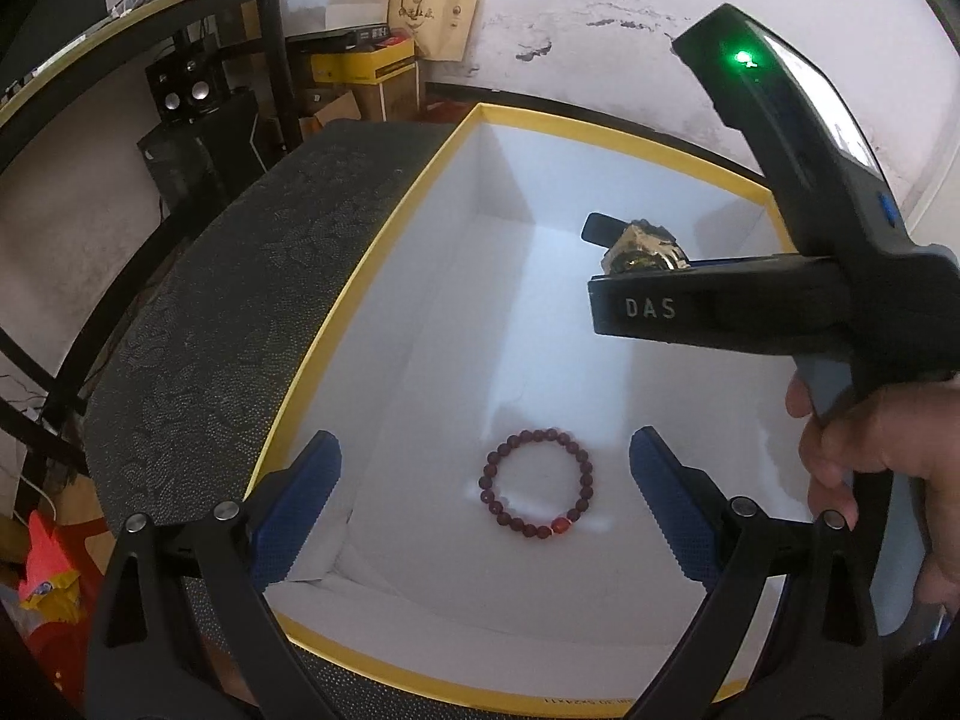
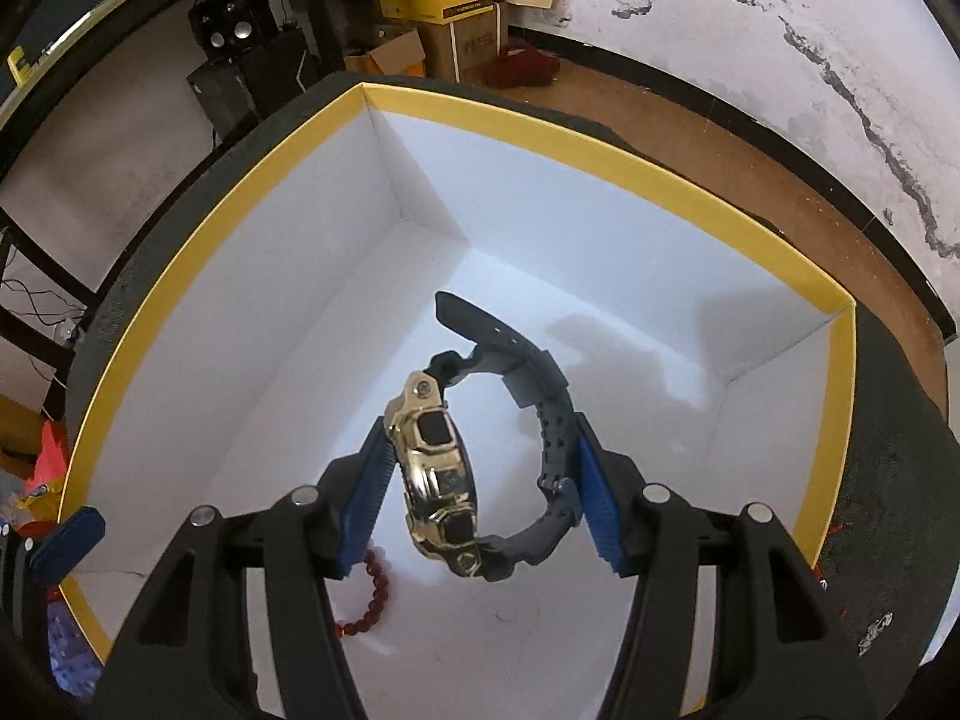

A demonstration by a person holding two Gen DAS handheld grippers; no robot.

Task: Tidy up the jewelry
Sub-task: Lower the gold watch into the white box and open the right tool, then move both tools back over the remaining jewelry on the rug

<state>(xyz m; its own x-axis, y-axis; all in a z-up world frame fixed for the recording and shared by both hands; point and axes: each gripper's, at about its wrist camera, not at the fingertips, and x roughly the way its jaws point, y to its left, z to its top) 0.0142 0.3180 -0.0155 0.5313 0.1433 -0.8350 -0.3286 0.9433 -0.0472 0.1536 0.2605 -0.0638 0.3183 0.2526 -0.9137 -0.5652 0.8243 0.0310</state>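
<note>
A white box with a yellow rim (image 1: 384,228) sits on a dark textured surface. A dark red bead bracelet (image 1: 536,483) lies on the box floor, between the fingers of my open, empty left gripper (image 1: 486,480). My right gripper (image 2: 480,492) is shut on a gold-faced watch with a dark strap (image 2: 444,474) and holds it above the box floor; the box rim also shows in this view (image 2: 600,144). In the left wrist view the right gripper (image 1: 630,276) carries the watch (image 1: 645,249) over the far part of the box. The bracelet partly shows in the right wrist view (image 2: 375,594).
The dark textured surface (image 1: 210,330) surrounds the box. Shelving, speakers (image 1: 186,87) and cardboard boxes (image 1: 372,69) stand at the back left by a stained white wall. A person's hand (image 1: 882,450) holds the right gripper's handle.
</note>
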